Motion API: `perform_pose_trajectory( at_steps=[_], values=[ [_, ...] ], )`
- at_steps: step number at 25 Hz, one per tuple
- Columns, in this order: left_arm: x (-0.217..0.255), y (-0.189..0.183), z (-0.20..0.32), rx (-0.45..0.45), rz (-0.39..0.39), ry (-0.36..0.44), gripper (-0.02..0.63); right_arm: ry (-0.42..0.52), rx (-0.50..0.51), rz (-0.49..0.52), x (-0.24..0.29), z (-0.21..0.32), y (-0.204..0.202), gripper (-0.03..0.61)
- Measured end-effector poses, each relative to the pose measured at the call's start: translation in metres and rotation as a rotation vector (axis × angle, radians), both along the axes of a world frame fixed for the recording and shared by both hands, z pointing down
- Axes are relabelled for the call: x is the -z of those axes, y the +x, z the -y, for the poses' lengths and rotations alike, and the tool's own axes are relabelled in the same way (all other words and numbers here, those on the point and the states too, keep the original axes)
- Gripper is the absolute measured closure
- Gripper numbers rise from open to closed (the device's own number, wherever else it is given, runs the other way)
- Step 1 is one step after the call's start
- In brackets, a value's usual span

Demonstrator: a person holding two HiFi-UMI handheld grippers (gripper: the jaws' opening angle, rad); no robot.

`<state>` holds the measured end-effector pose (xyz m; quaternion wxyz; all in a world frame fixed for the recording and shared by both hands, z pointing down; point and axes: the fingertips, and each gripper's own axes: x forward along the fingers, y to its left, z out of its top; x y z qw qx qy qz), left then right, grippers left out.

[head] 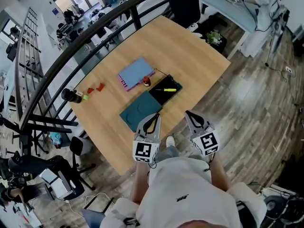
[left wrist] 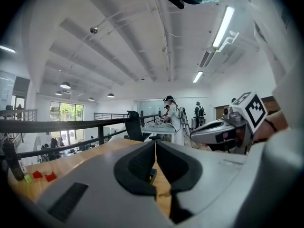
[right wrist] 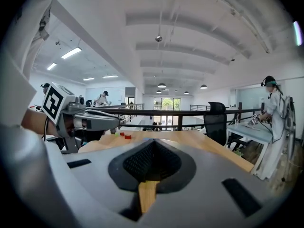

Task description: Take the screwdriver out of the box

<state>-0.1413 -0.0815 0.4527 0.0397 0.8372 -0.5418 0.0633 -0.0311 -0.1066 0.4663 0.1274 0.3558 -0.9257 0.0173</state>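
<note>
Head view, screwdriver (head: 166, 90) in box (head: 160, 98), beyond closed left tongs (head: 156, 115), right tongs (head: 188, 113)

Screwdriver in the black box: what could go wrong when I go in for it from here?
Both the left gripper and right gripper have their jaws shut; unless one opens, it would likely shove the screwdriver, not grip it. It lies flat in the box, so a jaw may catch the wall and drag the box.
</note>
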Motion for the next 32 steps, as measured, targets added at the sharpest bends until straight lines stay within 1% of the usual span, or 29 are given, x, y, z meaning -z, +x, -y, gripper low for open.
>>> perform_pose_trajectory(
  at_steps=[8, 14, 18, 26, 32],
  values=[
    [-0.022, -0.013, 0.044, -0.056, 0.018, -0.036, 0.594, -0.018, -0.011, -0.011, -0.015, 0.037, -0.021, 0.584],
    [-0.041, -0.017, 0.068, -0.091, 0.031, -0.079, 0.594, -0.049, -0.009, -0.028, -0.03, 0.056, -0.029, 0.584],
    [-0.056, -0.019, 0.081, -0.11, 0.042, -0.122, 0.594, -0.06, -0.014, -0.033, -0.038, 0.069, -0.032, 0.583],
    [-0.083, -0.012, 0.113, -0.146, 0.097, -0.196, 0.594, -0.145, 0.045, -0.067, -0.067, 0.088, -0.035, 0.583],
    [-0.103, -0.007, 0.136, -0.149, 0.115, -0.251, 0.594, -0.186, 0.078, -0.057, -0.086, 0.113, -0.037, 0.584]
  ],
)
